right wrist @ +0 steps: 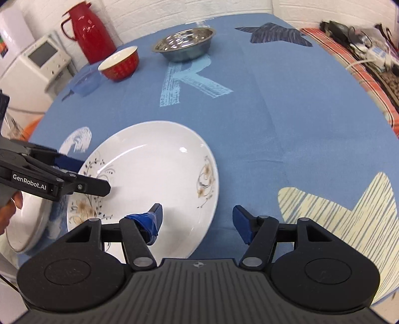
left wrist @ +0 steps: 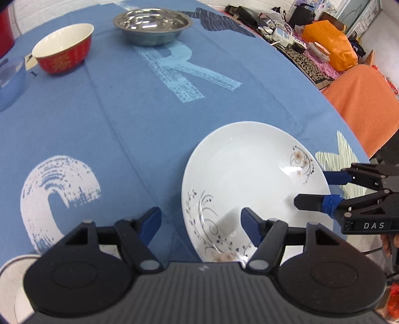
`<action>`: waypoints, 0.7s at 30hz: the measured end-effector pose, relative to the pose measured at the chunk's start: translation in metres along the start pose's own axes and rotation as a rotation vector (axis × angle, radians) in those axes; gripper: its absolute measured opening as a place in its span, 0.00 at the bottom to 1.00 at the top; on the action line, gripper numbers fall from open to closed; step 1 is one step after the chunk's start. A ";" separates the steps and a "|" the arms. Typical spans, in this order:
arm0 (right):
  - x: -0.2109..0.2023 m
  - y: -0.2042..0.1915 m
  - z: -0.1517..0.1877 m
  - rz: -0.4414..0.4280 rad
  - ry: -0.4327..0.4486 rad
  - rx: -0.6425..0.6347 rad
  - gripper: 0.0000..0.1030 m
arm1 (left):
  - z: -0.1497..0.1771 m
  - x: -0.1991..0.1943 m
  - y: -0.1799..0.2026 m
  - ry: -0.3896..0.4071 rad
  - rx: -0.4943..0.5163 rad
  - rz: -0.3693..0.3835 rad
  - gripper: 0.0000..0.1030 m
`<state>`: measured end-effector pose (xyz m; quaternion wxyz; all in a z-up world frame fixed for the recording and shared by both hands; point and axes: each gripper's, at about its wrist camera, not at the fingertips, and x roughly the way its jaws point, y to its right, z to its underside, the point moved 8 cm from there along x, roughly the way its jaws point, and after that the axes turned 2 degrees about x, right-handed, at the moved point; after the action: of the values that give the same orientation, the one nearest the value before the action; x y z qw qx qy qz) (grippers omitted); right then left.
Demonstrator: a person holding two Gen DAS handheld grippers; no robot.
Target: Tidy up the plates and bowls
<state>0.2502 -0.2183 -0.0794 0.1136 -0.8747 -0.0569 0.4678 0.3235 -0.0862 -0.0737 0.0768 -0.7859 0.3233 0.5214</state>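
A white plate with a floral print (left wrist: 249, 174) (right wrist: 154, 164) lies on the blue tablecloth (left wrist: 124, 124). My left gripper (left wrist: 200, 224) (right wrist: 84, 174) is open at the plate's left edge, one finger over the plate and the other outside the rim. My right gripper (right wrist: 198, 218) (left wrist: 321, 189) is open at the opposite edge and straddles the rim the same way. Neither one is closed on the plate. A red bowl with a white inside (left wrist: 62, 49) (right wrist: 119, 64) and a steel bowl (left wrist: 152, 23) (right wrist: 185, 44) stand at the far side.
A clear blue plastic container (left wrist: 10, 79) (right wrist: 86, 81) sits left of the red bowl. Another round dish (right wrist: 27, 224) (left wrist: 10, 271) lies at the near left edge. A red thermos (right wrist: 87, 32) stands behind the table. An orange chair (left wrist: 361, 99) and a cluttered side table (left wrist: 286, 32) flank the right.
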 end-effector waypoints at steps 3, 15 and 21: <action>0.006 -0.008 0.001 0.048 0.003 -0.068 0.51 | 0.003 0.000 0.004 0.021 0.005 -0.025 0.67; 0.005 -0.029 0.016 0.082 -0.018 -0.084 0.52 | 0.016 -0.003 0.015 0.075 0.049 -0.093 0.48; 0.001 -0.017 0.009 0.058 -0.005 -0.061 0.29 | 0.017 -0.008 0.007 0.084 -0.026 -0.053 0.21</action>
<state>0.2430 -0.2003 -0.0804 0.0732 -0.8779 -0.0460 0.4710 0.3043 -0.0810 -0.0724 0.0667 -0.8163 0.2985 0.4900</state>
